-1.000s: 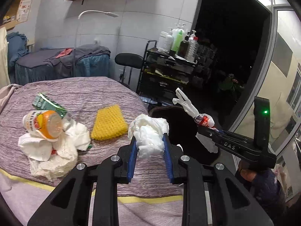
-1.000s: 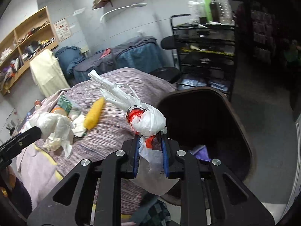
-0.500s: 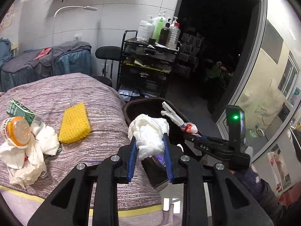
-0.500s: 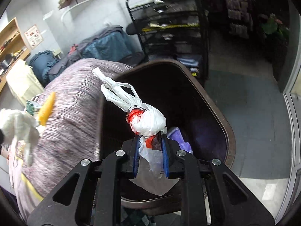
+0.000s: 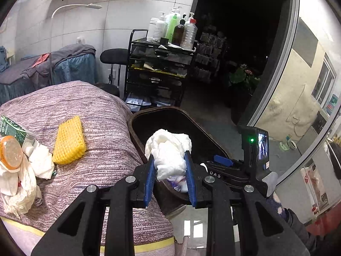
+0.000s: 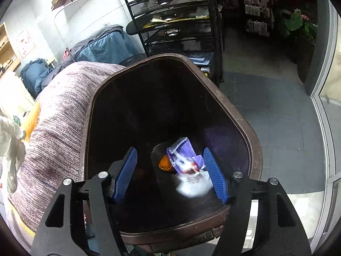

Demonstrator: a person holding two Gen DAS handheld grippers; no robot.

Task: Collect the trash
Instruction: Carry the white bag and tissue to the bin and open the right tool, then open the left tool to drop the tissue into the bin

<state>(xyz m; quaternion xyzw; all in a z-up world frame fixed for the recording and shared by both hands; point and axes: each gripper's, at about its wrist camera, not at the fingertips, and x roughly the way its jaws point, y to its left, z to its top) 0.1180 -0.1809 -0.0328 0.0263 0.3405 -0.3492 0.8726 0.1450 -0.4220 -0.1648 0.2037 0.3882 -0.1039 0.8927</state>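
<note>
Both of your views curve strongly toward black vignetted corners. Even indoor light falls on the tiled wall [image 5: 132, 10] and bed [image 5: 102, 128]; the doorway [image 5: 240, 32] behind is nearly black. The bin [image 6: 251, 136] interior is dim, and the white bag [image 6: 191, 183] inside is smeared by motion blur.

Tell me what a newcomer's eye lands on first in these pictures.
First, the white tissue wad clamped in the left gripper, at the near rim of the brown trash bin. Next, the right gripper, open over that bin, with a blurred white bag inside it. Then the yellow sponge on the purple striped bed cover.
</note>
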